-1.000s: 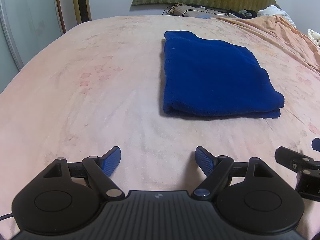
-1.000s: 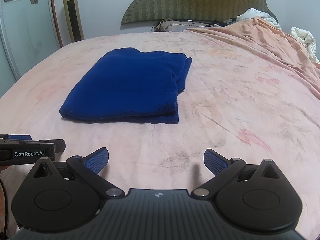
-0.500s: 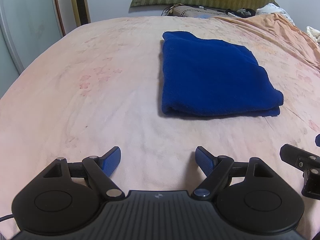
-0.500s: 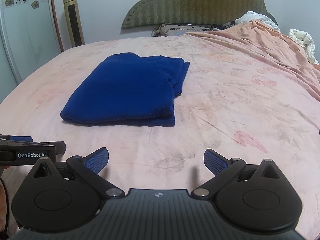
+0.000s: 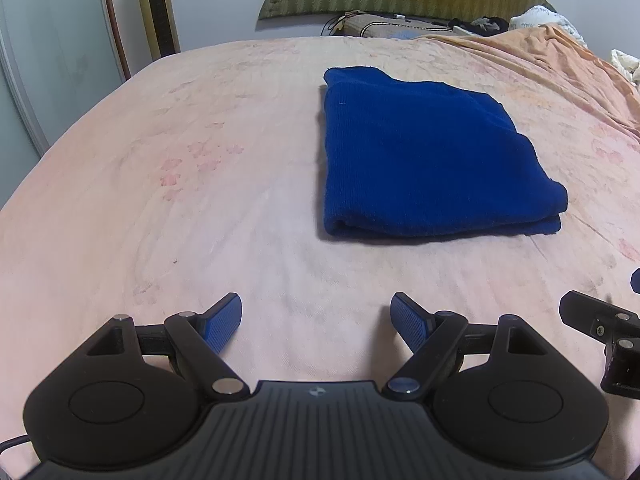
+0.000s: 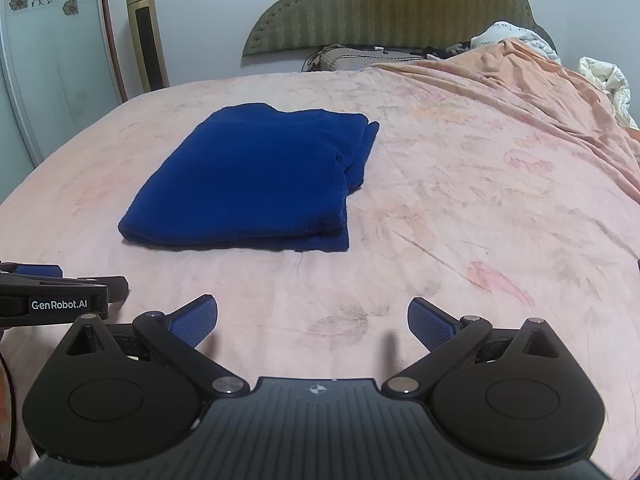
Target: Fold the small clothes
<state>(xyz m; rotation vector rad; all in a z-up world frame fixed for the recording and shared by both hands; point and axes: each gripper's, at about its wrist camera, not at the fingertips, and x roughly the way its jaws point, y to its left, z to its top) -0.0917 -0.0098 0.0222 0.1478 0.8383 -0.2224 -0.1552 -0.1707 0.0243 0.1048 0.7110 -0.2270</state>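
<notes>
A dark blue garment [image 5: 428, 156] lies folded into a flat rectangle on the pink bed sheet [image 5: 200, 184]. In the right wrist view the same folded garment [image 6: 256, 184] sits ahead and to the left. My left gripper [image 5: 316, 320] hovers over the sheet short of the garment's near edge, open, with nothing between its blue pads. My right gripper [image 6: 312, 320] is also open and holds nothing, over bare sheet to the right of the garment. Each gripper shows at the edge of the other's view.
A green padded headboard [image 6: 392, 8] stands at the far end, with a pillow and loose bedding [image 6: 516, 40] beneath it. A rumpled orange cover [image 6: 540, 92] lies along the right side. A tall gold tower fan [image 6: 146, 32] and a wardrobe door stand at the left.
Both views have tilted up slightly, so the folded garment sits a little lower in frame. The garment has not moved and both grippers have stayed open.
</notes>
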